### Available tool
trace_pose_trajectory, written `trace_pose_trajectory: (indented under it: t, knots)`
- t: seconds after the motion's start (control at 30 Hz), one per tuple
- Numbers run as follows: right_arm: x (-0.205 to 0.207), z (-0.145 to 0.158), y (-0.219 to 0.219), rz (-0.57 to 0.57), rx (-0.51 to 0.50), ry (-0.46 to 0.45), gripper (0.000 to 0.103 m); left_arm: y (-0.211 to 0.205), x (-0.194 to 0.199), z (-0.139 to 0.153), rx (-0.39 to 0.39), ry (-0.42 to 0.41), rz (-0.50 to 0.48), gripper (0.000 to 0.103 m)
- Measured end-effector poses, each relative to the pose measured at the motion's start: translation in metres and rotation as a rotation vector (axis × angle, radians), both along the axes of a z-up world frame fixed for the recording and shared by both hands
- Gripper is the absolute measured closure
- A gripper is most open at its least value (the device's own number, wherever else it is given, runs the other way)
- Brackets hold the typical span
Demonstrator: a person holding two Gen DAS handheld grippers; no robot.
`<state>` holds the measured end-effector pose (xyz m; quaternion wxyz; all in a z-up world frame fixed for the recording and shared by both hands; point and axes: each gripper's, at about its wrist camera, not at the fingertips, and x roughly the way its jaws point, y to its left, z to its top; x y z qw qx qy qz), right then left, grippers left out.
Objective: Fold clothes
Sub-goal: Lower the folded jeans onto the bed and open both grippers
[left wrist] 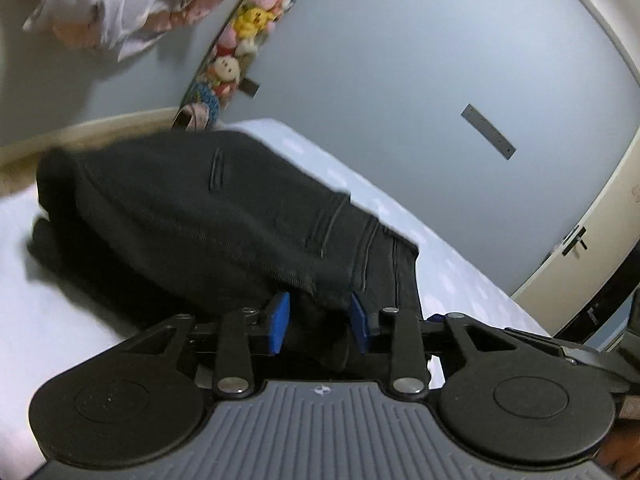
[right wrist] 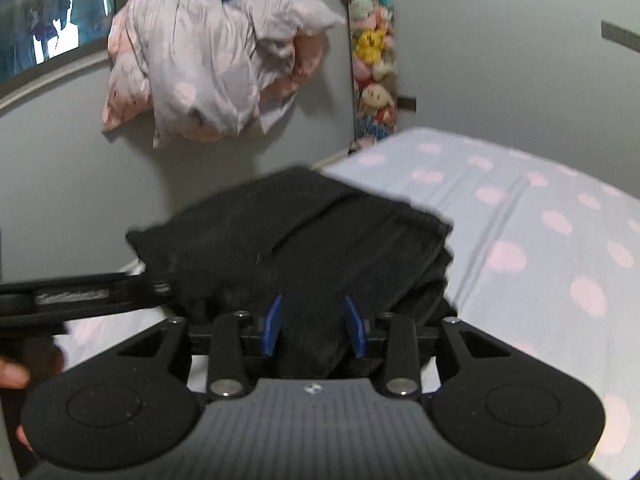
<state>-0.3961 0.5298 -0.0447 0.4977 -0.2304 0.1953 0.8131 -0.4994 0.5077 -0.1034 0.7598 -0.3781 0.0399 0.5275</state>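
The black garment [left wrist: 192,216] sits on the bed [right wrist: 540,220] as a thick, already doubled bundle, its stitched seams showing on the upper face in the left wrist view. Its near edge droops toward both cameras, and each claw has a bunch of that edge between its blue pads.

The left claw [left wrist: 320,322] is clamped on the cloth: fabric fills the gap between the pads and hangs down behind them. The right claw [right wrist: 314,326] likewise grips a fold of the same dark cloth, which runs down between its fingers. In the right wrist view the other tool's dark body [right wrist: 80,292] reaches in from the left, just beside the garment's left corner.

The step in hand looks like carrying the gripped edge over to make or settle a fold. To do it well, both claws should travel level and together, so the edge stays straight and the layers beneath do not slide. Keep the cloth taut between the two grips, then lay it flat on the dotted sheet before letting go.

Beyond the bed, crumpled pale bedding [right wrist: 208,68] and a column of plush toys [right wrist: 374,64] stand against the grey wall.
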Motion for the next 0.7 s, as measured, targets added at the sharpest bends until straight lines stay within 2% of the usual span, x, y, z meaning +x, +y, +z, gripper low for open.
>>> trace_pose_trajectory:
  t: [0.07, 0.2, 0.37, 0.53, 0.63, 0.7]
  knots:
    - [0.003, -0.012, 0.001, -0.012, -0.002, -0.01, 0.064, 0.002, 0.004, -0.01, -0.032, -0.008, -0.002, 0.065]
    - [0.009, -0.036, 0.011, -0.024, -0.068, 0.017, 0.065, 0.005, 0.011, -0.03, -0.095, -0.024, -0.007, 0.065]
    - [0.01, -0.056, 0.018, -0.04, -0.106, 0.021, 0.065, -0.004, 0.016, -0.023, -0.076, 0.021, 0.004, 0.065]
    - [0.011, -0.048, 0.013, -0.071, -0.114, 0.048, 0.063, -0.013, 0.021, -0.013, -0.047, 0.073, 0.016, 0.064]
    - [0.014, -0.037, -0.009, -0.073, -0.061, 0.085, 0.063, -0.021, 0.025, -0.006, -0.028, 0.112, 0.021, 0.064]
    - [0.017, -0.03, -0.029, -0.086, -0.001, 0.089, 0.061, -0.038, 0.034, -0.002, -0.012, 0.179, 0.028, 0.064]
